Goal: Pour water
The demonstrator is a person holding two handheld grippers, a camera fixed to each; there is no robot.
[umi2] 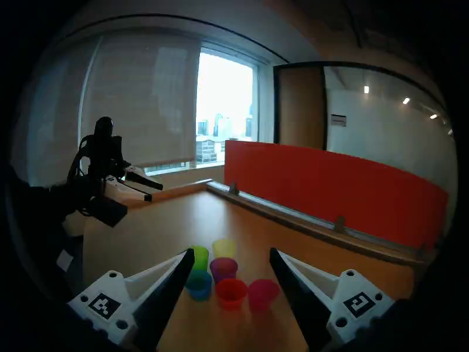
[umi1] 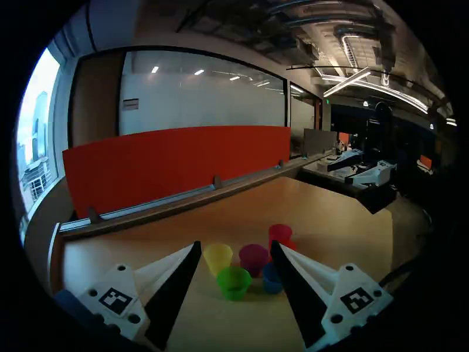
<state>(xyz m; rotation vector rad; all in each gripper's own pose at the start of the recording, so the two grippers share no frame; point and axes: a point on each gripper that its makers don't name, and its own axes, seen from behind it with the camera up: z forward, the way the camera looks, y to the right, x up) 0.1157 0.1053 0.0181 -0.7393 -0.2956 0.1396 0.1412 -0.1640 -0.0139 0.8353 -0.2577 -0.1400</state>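
Six cups: small plastic tumblers, bunched on the pale wooden tabletop, dead ahead of both your tools.
Right gripper: your fingers are spread wide and clamp nothing; the bunch sits at 6 o'clock in the right gripper view, framed between the two tips.
Back row: green plastic cup at 11 o'clock of the bunch, yellow plastic cup at 12.
Middle: blue plastic cup at 9, purple plastic cup at the centre.
Front row: red plastic cup at 6, pink plastic cup at 4, just beside each other.
Left gripper: released too, fingers well apart with nothing pinched; in the left gripper view the same bunch lies at 6 o'clock between them.
From your left: the green one is nearest you, the yellow and purple ones sit behind it, and the blue one is partly hidden by the finger at 4 o'clock.
Backdrop: an orange-red desk divider runs along the far edge of the table, with a bright city-view window at 12 o'clock in the right gripper view.
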